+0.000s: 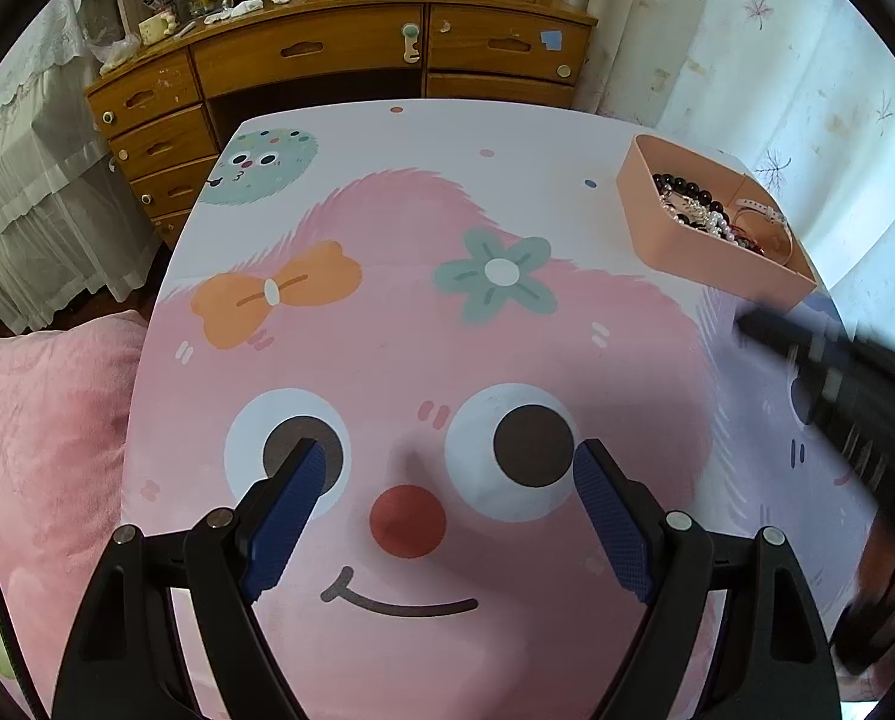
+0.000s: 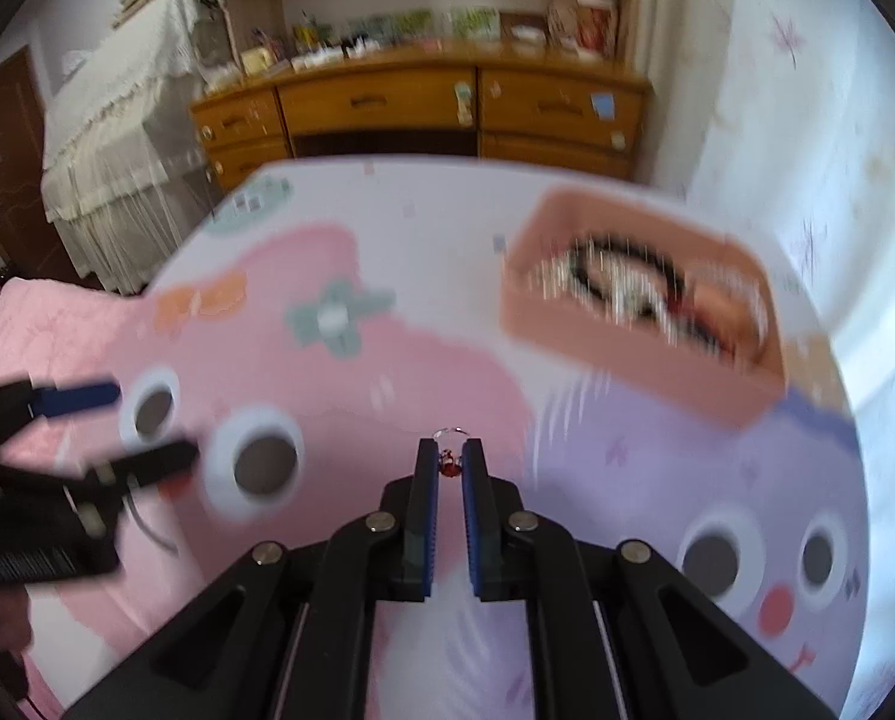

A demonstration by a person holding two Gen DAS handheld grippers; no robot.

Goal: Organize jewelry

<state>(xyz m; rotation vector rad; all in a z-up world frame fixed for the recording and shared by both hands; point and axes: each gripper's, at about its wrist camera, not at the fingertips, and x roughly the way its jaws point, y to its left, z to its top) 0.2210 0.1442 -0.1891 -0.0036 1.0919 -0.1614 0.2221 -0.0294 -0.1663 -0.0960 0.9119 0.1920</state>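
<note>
A pink box (image 1: 681, 237) sits at the table's far right and holds beaded bracelets (image 1: 696, 207) and a small watch; it also shows, blurred, in the right wrist view (image 2: 627, 336). My right gripper (image 2: 451, 462) is shut on a small ring with a red stone (image 2: 449, 463) and holds it above the table, short of the box. My left gripper (image 1: 447, 465) is open and empty above the cartoon face on the table cover (image 1: 387, 348). The right gripper shows as a dark blur at the right of the left wrist view (image 1: 837, 372).
A wooden desk with drawers (image 1: 327, 60) stands beyond the table's far edge. A pink cushion (image 1: 39, 420) lies to the left. A curtain (image 1: 807, 60) hangs at the right. My left gripper shows at the left of the right wrist view (image 2: 117, 426).
</note>
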